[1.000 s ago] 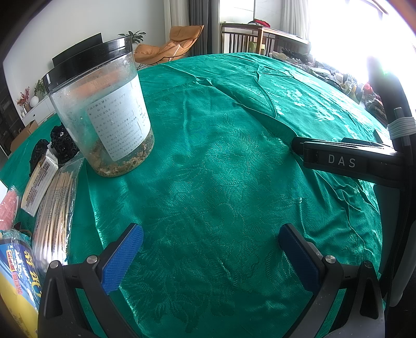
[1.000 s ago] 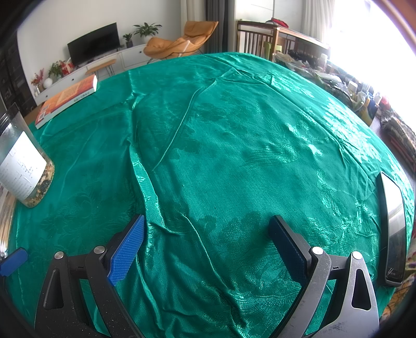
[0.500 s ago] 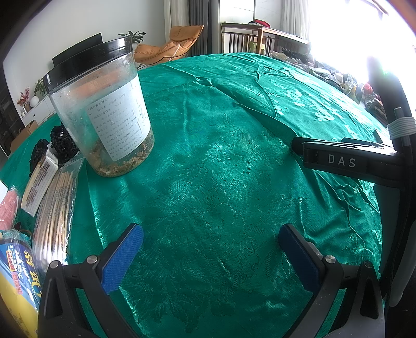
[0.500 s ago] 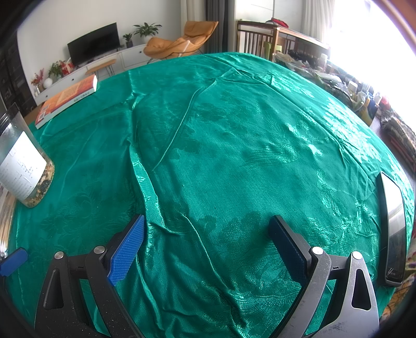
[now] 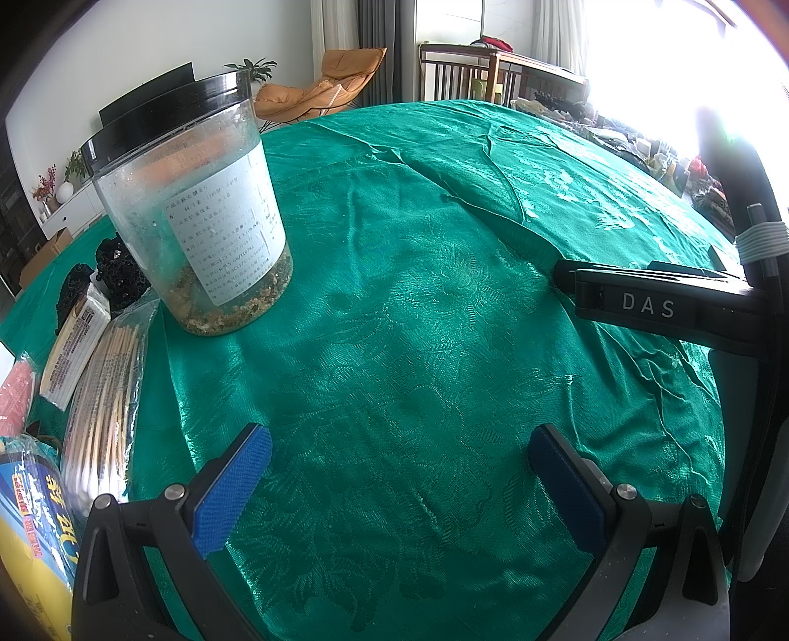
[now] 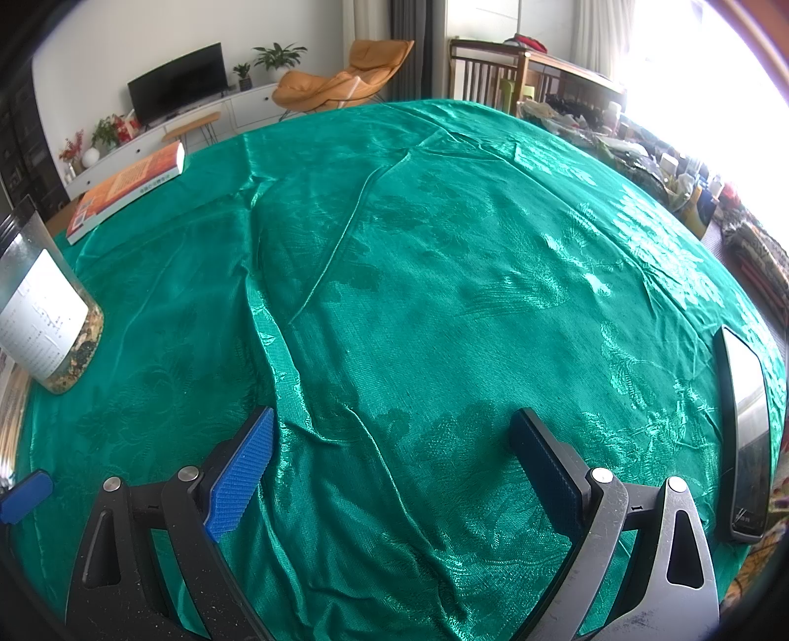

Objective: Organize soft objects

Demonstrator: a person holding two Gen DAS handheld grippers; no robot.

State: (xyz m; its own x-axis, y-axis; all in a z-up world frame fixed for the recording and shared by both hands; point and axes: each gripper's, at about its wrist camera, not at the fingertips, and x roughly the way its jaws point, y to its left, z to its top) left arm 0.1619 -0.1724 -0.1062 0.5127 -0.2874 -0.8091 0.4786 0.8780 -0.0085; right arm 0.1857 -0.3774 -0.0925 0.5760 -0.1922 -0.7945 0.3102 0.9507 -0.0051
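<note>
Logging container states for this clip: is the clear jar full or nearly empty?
Nearly empty. The jar stands upright with its black lid on, and only a thin layer of crumbly bits covers its bottom.

A home living room: behind the green-clothed table [image 6: 444, 256], a television [image 6: 178, 89] on a white sideboard [image 6: 197, 121], potted plants [image 6: 278, 53] alongside, orange lounge chair [image 6: 345, 81] beside curtains [image 6: 412, 44].
</note>
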